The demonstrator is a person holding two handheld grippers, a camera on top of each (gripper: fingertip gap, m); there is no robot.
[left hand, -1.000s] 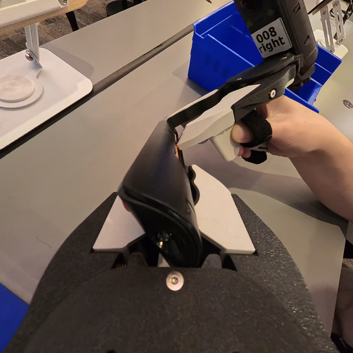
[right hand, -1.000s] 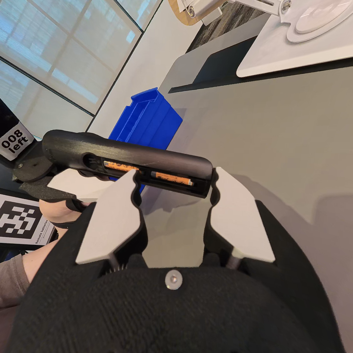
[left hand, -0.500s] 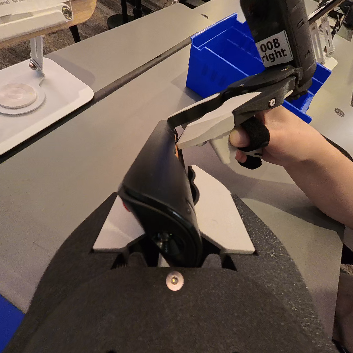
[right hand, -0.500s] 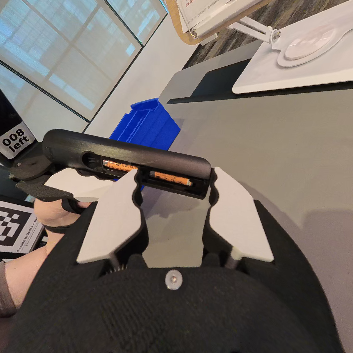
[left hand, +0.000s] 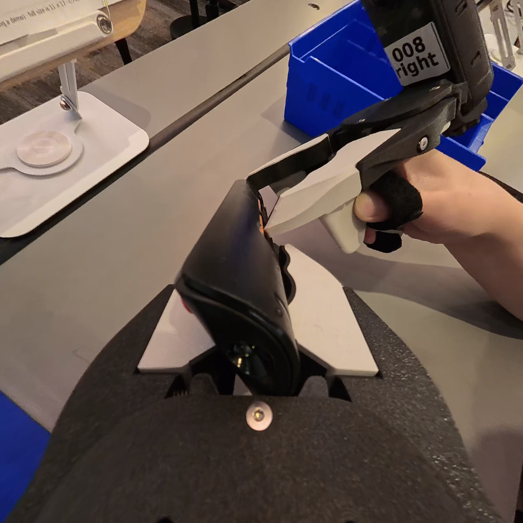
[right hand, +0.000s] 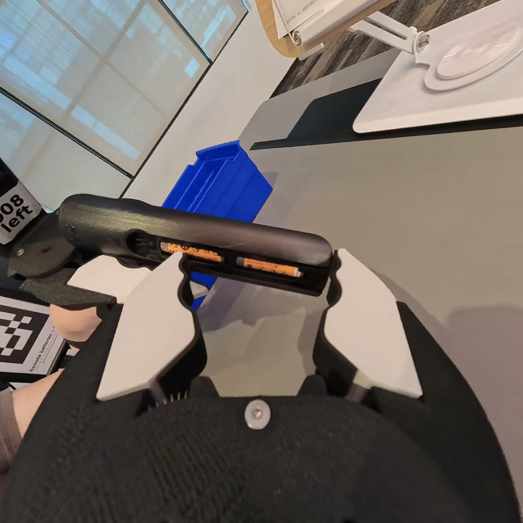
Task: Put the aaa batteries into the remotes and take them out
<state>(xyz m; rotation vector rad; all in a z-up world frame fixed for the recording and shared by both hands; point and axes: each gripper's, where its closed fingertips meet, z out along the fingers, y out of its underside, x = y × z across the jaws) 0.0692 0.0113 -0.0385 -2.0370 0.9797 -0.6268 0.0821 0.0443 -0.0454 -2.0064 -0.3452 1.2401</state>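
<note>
My left gripper (left hand: 243, 283) is clamped on a long black plastic remote (left hand: 235, 268), held up off the grey table (left hand: 113, 240) with its far end tilted away from me. In the right wrist view the remote's back cover is off, and two orange AAA batteries (right hand: 232, 260) lie end to end in the open bay. My right gripper (right hand: 259, 257) is spread wide, one fingertip beside the nearer battery and the other touching the remote's end.

Risks, as I judge them: my right fingers straddle the bay rather than a single battery, so closing now could pinch the remote's end instead. A hard pry might twist the remote in my left grip, or fling a battery onto the table.

Hard to tell: the bay's springs are in shadow, so I cannot see how firmly the batteries sit. The left view shows only an orange sliver. The blue plastic bin (left hand: 339, 93) is partly hidden, its contents unseen.
</note>
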